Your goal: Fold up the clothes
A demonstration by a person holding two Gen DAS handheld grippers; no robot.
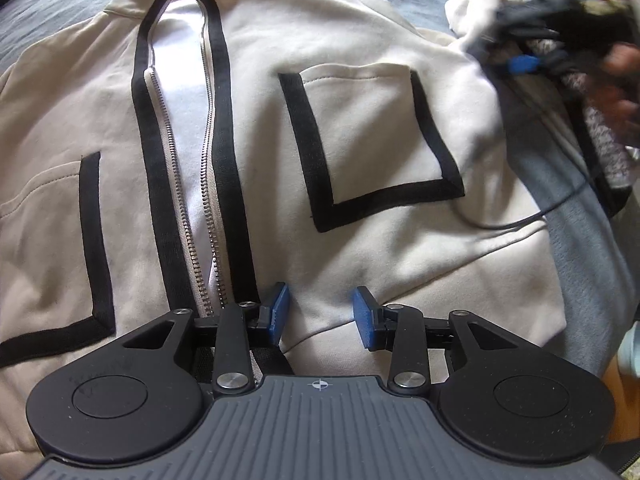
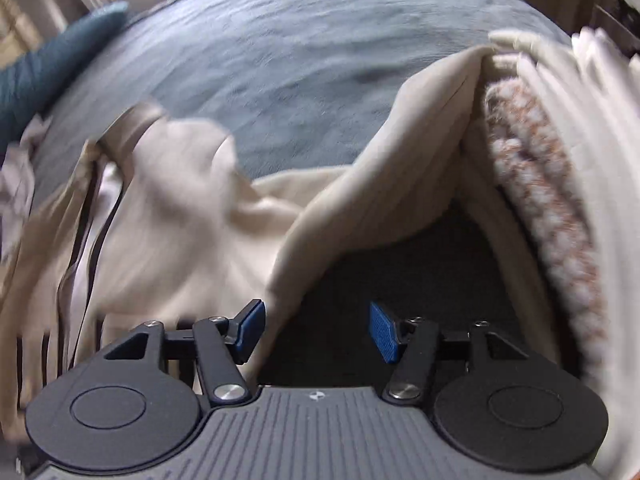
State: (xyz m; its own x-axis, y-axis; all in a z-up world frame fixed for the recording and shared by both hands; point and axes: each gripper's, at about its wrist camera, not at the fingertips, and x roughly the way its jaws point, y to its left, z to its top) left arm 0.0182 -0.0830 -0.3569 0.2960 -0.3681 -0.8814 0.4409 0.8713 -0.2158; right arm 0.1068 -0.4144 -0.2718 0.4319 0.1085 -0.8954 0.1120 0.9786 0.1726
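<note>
Left wrist first: cream jacket [image 1: 248, 132] spread front-up on blue-grey blanket [image 1: 60, 12], zipper [image 1: 192, 216] part open, black-trimmed pockets either side. Left gripper [image 1: 320, 314] over hem, jaws apart, nothing between. Right gripper [image 1: 532, 60] blurred at sleeve [image 1: 472, 16], state unreadable there. Right wrist: right gripper [image 2: 318, 332] jaws apart, sleeve fold [image 2: 360, 184] draped beside left pad, not pinched.

Jacket [image 1: 360, 128] matt cream fleece cloth, metal zip [image 1: 180, 184]; blanket [image 2: 300, 60] soft blue cloth.
</note>
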